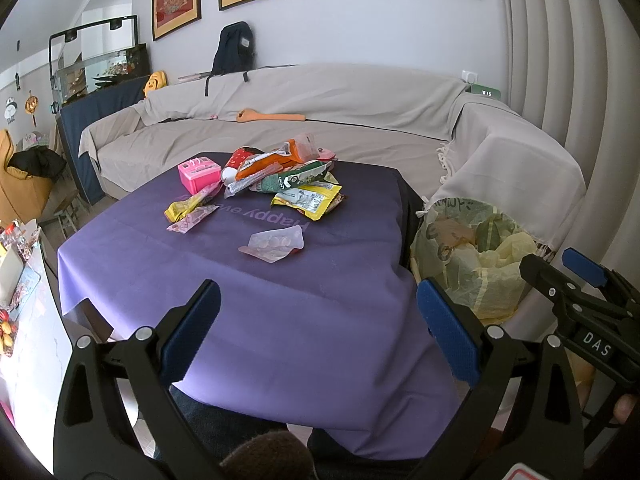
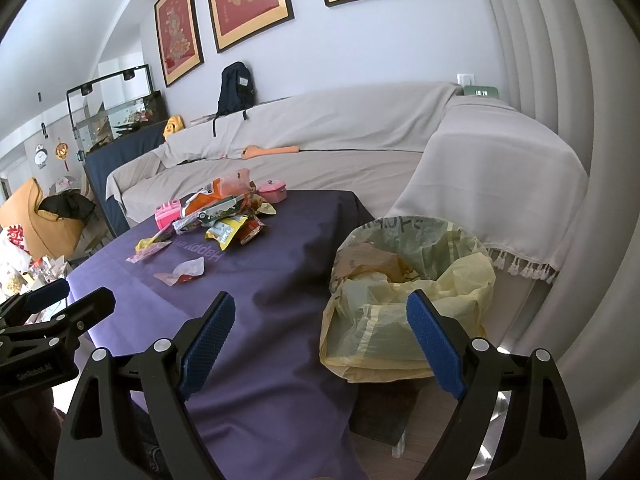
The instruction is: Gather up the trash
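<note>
A pile of snack wrappers (image 1: 288,180) lies at the far side of a table under a purple cloth (image 1: 248,312). A clear pink wrapper (image 1: 274,244) lies apart, nearer me, and two small wrappers (image 1: 188,212) lie left of the pile. A trash bin with a yellow-green bag (image 1: 476,248) stands at the table's right. My left gripper (image 1: 320,328) is open and empty over the table's near part. My right gripper (image 2: 320,340) is open and empty, between the table edge and the bin (image 2: 408,280). The pile (image 2: 224,216) and the pink wrapper (image 2: 182,272) also show in the right wrist view.
A pink box (image 1: 198,172) stands left of the pile and a pink lidded pot (image 2: 273,192) behind it. A grey-covered sofa (image 1: 320,120) wraps behind the table and right of the bin. A side surface with clutter (image 1: 16,272) stands at left.
</note>
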A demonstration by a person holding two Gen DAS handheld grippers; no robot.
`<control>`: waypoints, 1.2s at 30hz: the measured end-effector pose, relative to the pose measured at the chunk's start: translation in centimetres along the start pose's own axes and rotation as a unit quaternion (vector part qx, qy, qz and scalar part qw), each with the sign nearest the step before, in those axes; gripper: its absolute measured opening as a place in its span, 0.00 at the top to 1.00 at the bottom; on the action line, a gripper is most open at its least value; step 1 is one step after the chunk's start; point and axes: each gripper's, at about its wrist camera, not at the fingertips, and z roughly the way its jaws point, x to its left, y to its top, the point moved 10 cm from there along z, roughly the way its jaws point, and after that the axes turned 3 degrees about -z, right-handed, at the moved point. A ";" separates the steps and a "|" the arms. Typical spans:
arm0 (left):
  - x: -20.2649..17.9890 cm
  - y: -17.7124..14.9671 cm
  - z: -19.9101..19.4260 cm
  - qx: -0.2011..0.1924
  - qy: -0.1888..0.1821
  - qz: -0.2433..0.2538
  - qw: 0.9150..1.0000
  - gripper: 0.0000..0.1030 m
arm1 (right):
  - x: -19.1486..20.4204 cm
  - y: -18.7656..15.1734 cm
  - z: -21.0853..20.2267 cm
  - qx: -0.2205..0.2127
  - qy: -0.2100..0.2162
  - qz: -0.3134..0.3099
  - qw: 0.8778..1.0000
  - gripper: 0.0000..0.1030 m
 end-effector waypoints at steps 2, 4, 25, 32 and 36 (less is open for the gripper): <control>0.0 0.0 0.0 0.000 0.000 0.000 1.000 0.09 | 0.0 0.0 0.0 0.000 0.000 0.000 1.000 0.18; 0.0 0.0 0.0 0.000 0.000 0.000 1.000 0.09 | 0.0 0.0 0.0 0.000 0.000 0.000 1.000 0.18; 0.4 0.4 3.0 0.025 -0.011 -0.007 1.000 0.09 | -2.2 0.2 1.0 0.010 -0.033 -0.001 0.999 0.18; 1.5 1.4 7.2 0.046 -0.034 -0.005 0.998 0.09 | -3.2 1.1 4.2 0.032 -0.040 0.001 0.999 0.18; 2.3 2.2 9.7 0.056 -0.065 -0.015 0.996 0.09 | -2.7 1.4 6.0 0.047 -0.043 -0.011 0.998 0.18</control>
